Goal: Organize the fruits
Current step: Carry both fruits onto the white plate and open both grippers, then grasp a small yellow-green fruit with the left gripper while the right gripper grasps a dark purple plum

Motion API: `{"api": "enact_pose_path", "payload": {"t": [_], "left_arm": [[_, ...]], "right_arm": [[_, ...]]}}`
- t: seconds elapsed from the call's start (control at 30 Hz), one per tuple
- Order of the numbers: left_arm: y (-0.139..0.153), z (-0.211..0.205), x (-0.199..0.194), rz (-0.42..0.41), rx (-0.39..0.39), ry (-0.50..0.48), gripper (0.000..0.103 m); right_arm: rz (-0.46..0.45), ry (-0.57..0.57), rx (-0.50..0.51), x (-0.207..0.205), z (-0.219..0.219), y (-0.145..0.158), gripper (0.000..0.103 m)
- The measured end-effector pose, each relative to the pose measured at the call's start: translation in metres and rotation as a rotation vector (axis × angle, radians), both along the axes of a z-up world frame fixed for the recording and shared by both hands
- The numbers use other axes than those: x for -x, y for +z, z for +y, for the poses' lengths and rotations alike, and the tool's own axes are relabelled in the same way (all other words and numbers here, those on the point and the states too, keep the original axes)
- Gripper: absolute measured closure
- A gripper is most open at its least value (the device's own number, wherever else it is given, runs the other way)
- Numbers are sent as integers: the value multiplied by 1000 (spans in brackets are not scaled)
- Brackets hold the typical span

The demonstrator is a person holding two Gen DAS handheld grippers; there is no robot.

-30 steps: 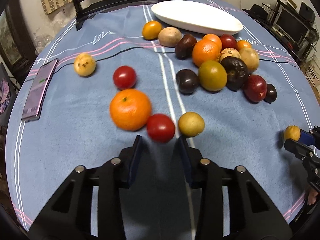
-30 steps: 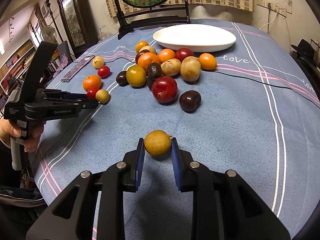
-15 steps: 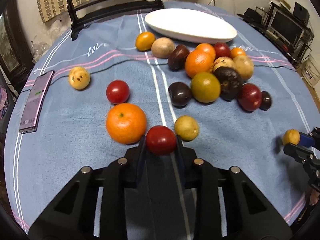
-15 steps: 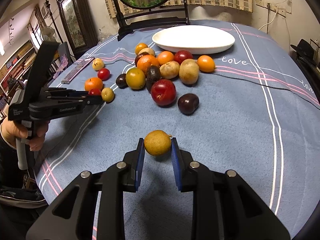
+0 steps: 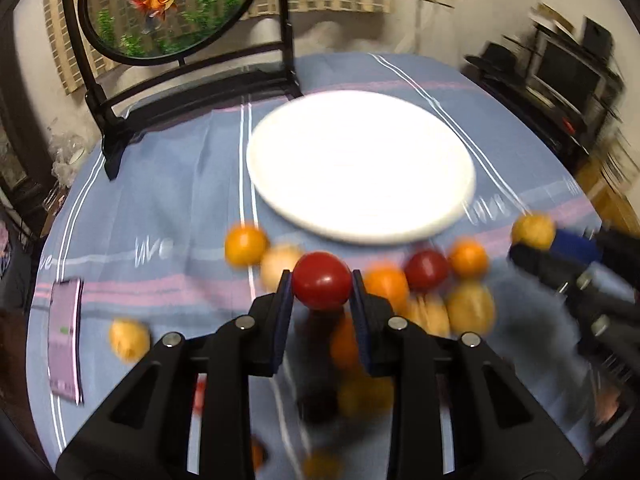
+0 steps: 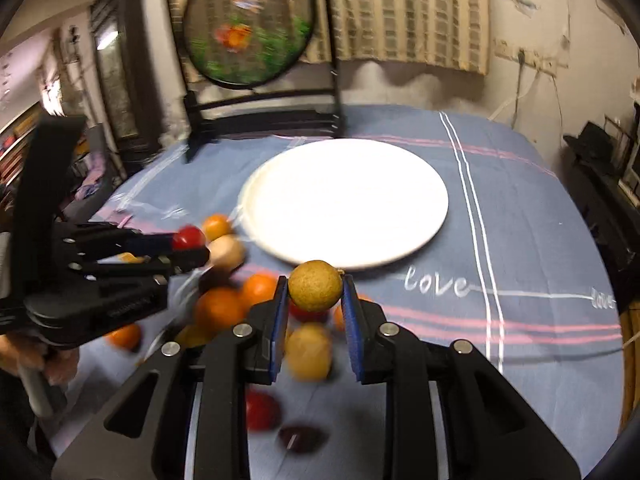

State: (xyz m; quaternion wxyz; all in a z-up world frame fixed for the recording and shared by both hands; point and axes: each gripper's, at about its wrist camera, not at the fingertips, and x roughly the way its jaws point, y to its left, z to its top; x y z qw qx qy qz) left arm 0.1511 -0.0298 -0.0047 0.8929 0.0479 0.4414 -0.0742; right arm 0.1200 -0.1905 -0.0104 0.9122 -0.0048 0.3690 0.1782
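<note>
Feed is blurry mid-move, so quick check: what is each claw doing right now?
Left claw: closed on the red tomato, lifted off the cloth.
Right claw: closed on the small yellow-brown fruit, also in the air.

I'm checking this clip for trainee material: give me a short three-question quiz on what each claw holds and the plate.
1. True or false: the white plate already has fruit on it.
2. What does the left claw grip: A) an orange, B) a red tomato, C) a dark plum?
3. Fill in: the right claw is shut on a round ____ fruit.

Key: 1 false; 2 B; 3 yellow-brown.
</note>
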Motion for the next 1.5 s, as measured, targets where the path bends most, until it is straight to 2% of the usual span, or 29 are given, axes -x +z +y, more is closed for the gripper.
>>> {"api": "enact_pose_path", "payload": {"t": [0.2,0.4,0.43,0.47,0.5,0.57,0.63,0.77,1.0,1.13,1.2,1.3,1.5], "left_arm": [[-13,-14,-61,11,-50,31,74],[-32,-21,-83,47,-42,50,73],[-33,-21,-84,49,-36,48,67],[-33,-21,-82,50,-32,46,56],[-31,-22,-79,38,-23,37,51],[-26,-20,-70,14,-46,61,36],[-20,-14,-57,22,-35,62,34],[-11,-3,-19,12,3,38,21],[-19,21,56,25,13,30,17],[-25,32,100,-19,-64,54,11],[-27,35,116,-37,-72,67,10],[-33,39,129,-16,-59,64,8],[-51,39,144,18,-50,53,8]], "right_arm": [[38,-43,57,-52,-1,-30,77],[53,-43,92,-73,8,-41,77],[64,-37,104,-76,11,-42,69],[58,-38,118,-73,14,-40,56],[45,-52,122,-72,13,-38,54],[41,-54,87,-65,8,-34,54],[52,-60,48,-57,-1,-30,54],[54,-77,22,-29,-21,-22,53],[73,-46,-12,36,-40,-23,49],[77,-8,32,72,-32,-34,48],[75,19,58,87,-25,-39,48],[63,42,97,104,-15,-44,48],[83,31,85,114,-13,-50,48]]}}
